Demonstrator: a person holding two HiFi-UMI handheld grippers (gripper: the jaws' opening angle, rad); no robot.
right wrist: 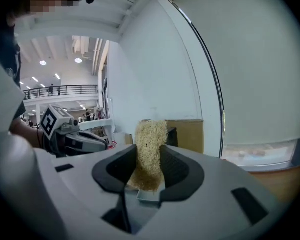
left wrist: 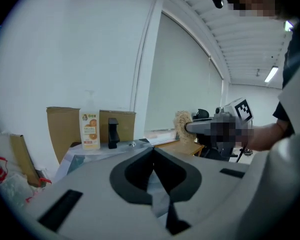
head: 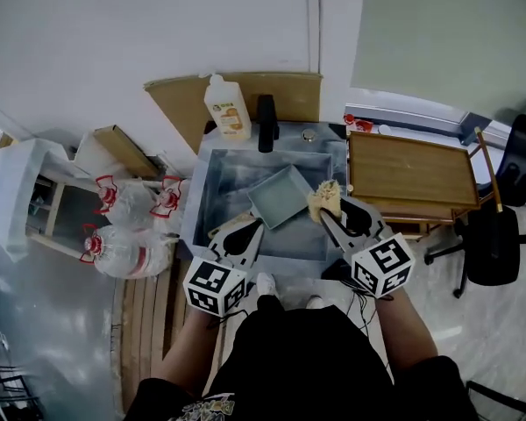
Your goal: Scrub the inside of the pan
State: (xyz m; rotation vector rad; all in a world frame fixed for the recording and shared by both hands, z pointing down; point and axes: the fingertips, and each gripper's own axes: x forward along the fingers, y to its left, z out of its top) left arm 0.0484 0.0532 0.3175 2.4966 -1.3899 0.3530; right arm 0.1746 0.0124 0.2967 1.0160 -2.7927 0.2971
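Just beside the right hand-held gripper (head: pixel 329 210) (clamped on a scrubber (head: pixel 323 200)) sits the pan (head: pixel 279 196).

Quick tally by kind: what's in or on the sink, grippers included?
Grippers: 2 (left gripper, right gripper)
Pan: 1
Scrub pad: 1
Soap bottle: 1
Faucet: 1
Total: 6
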